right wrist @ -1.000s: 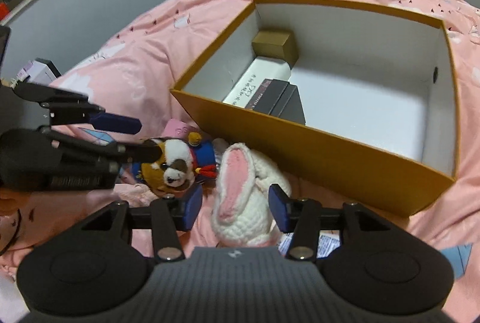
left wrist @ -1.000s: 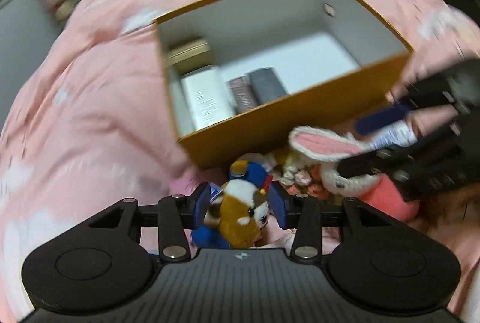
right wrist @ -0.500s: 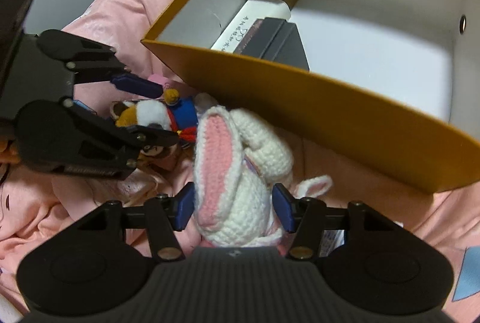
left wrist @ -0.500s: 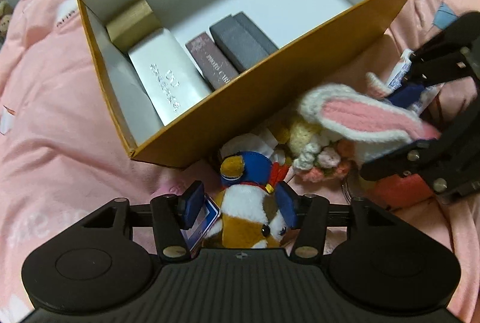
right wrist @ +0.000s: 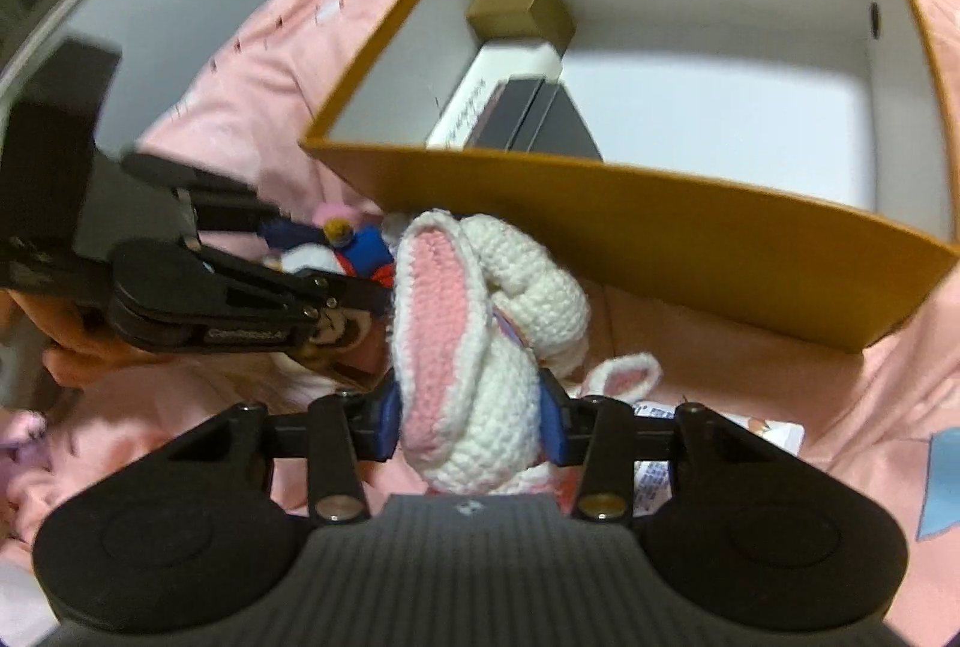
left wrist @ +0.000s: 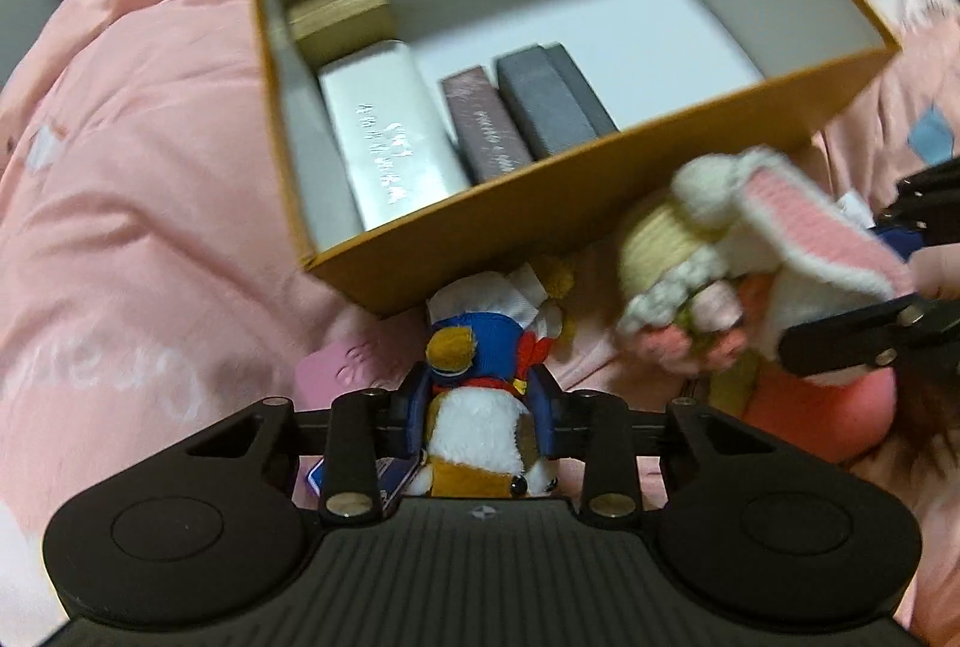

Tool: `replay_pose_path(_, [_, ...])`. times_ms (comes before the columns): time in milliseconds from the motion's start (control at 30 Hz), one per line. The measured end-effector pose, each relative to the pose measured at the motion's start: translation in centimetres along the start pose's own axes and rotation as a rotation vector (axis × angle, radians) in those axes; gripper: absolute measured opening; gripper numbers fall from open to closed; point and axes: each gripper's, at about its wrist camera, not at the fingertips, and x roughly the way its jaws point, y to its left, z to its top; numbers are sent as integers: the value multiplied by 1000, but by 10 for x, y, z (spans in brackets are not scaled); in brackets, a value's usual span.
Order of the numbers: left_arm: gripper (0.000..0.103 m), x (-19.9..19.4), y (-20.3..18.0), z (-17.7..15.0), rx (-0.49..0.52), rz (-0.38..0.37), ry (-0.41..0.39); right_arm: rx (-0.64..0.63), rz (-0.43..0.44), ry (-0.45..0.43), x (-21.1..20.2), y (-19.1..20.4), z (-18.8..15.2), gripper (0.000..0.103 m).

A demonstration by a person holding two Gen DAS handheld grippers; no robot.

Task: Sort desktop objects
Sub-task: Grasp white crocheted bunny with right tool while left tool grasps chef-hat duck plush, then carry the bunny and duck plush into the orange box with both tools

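A plush dog (left wrist: 480, 431) in a blue hat lies on the pink bedspread in front of the mustard box (left wrist: 540, 203). My left gripper (left wrist: 481, 407) is closing on it, and its blue pads press the dog's sides. From the right wrist view the dog (right wrist: 360, 251) shows between the left gripper's (right wrist: 327, 260) black fingers. A white crocheted rabbit (right wrist: 480, 323) with pink ears sits between the closing jaws of my right gripper (right wrist: 468, 425), pads touching it. In the left wrist view the rabbit (left wrist: 798, 221) hangs by the box's near wall, in the right gripper (left wrist: 837, 287).
The box (right wrist: 660, 221) is white inside and holds a gold box (left wrist: 342, 11), a white box (left wrist: 390, 131), a maroon box (left wrist: 486, 131) and a grey box (left wrist: 552, 101) on its left side. A pink card (left wrist: 336, 377) and a printed packet (right wrist: 660, 467) lie on the bedspread.
The left gripper came down over the dog and its jaws narrowed onto it. The right gripper's jaws narrowed onto the rabbit, which now sits higher against the box wall.
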Motion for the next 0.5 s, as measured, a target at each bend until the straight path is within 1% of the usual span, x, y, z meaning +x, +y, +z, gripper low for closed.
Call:
replay_pose_path(233, [36, -39, 16, -7, -133, -3, -106, 10, 31, -105, -39, 3, 4, 45])
replay_pose_path(367, [34, -64, 19, -8, -195, -27, -162, 16, 58, -149, -56, 6, 6, 45])
replay_pose_path(500, [34, -93, 22, -2, -236, -85, -241, 18, 84, -192, -72, 9, 10, 44])
